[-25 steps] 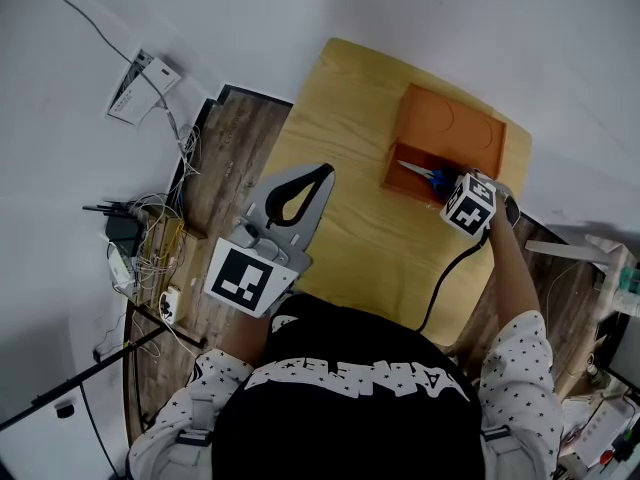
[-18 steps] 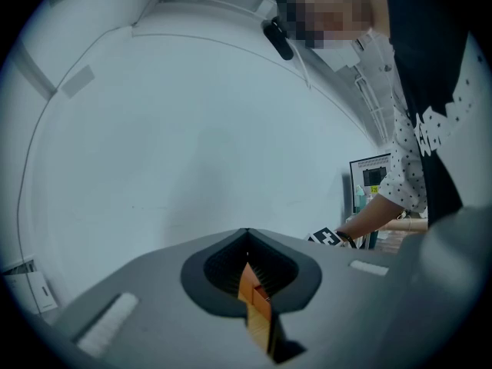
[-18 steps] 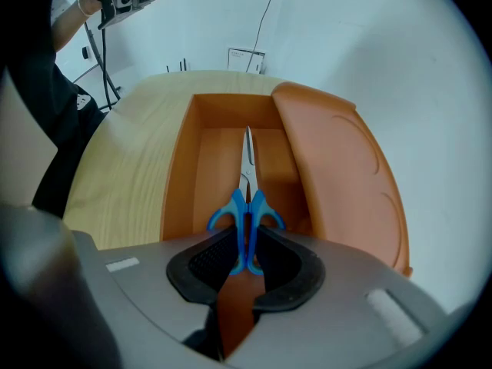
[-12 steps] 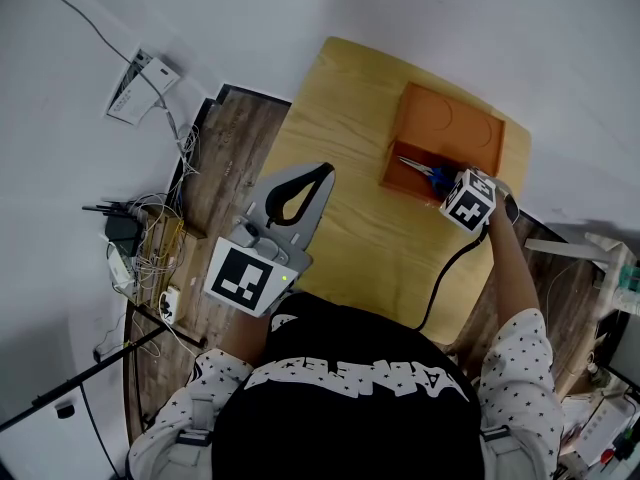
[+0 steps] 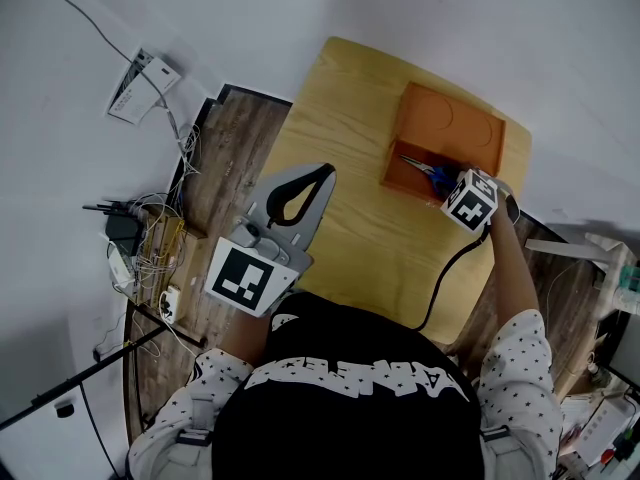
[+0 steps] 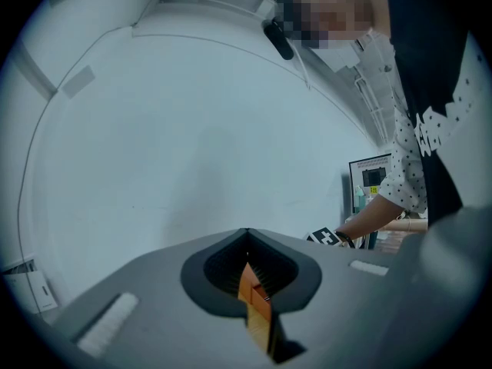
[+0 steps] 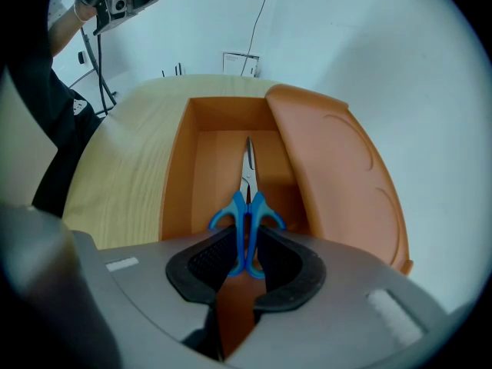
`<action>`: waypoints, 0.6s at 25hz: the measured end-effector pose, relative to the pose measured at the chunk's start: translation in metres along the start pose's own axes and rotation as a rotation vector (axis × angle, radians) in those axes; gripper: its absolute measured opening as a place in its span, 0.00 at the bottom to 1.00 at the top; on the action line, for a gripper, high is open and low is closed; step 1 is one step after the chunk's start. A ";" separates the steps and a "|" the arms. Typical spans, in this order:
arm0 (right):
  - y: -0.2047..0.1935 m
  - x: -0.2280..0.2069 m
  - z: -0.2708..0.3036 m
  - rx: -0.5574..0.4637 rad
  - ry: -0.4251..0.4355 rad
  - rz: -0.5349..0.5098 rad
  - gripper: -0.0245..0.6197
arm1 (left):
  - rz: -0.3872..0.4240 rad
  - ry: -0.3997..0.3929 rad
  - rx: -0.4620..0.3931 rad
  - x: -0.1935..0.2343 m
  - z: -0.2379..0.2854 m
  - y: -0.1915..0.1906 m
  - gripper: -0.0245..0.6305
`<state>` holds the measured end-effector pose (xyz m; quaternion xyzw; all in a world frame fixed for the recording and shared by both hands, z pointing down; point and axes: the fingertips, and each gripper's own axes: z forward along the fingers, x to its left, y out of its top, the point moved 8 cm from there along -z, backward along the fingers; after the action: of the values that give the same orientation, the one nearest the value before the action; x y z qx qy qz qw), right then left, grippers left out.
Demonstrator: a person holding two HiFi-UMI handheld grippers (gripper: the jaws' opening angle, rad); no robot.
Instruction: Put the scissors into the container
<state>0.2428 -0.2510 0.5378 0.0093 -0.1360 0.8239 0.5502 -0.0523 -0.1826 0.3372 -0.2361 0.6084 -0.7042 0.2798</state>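
The blue-handled scissors (image 7: 247,206) point blades-first into the open trough of the orange container (image 7: 178,183). Their handle loops sit between the pads of my right gripper (image 7: 246,256), which touch both loops while the jaws are opening. In the head view the scissors (image 5: 420,166) lie in the near-left part of the container (image 5: 440,118), with the right gripper (image 5: 440,180) at its near edge. My left gripper (image 5: 322,171) hovers over the table's left side, tips together and holding nothing. In its own view, the left gripper (image 6: 246,233) faces a white wall.
The container stands at the far right of the rounded wooden table (image 5: 340,98). Its right part is covered by an orange lid (image 7: 338,167) with round imprints. Cables and a power strip (image 5: 140,258) lie on the floor to the left. A black cord (image 5: 445,278) trails from the right gripper.
The right gripper and scissors have crept slightly farther over the container. The left gripper has stayed put.
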 end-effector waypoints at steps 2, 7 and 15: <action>0.000 0.000 0.000 0.000 -0.001 0.003 0.19 | 0.000 0.001 0.000 0.000 0.000 0.000 0.04; -0.001 0.000 0.000 -0.010 -0.006 0.018 0.20 | 0.007 0.000 -0.008 0.000 -0.001 0.001 0.04; -0.001 -0.002 -0.001 -0.010 -0.008 0.018 0.21 | 0.008 0.000 -0.009 0.001 0.000 0.002 0.04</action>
<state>0.2445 -0.2518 0.5366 0.0088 -0.1424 0.8280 0.5423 -0.0531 -0.1835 0.3350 -0.2350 0.6124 -0.7002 0.2818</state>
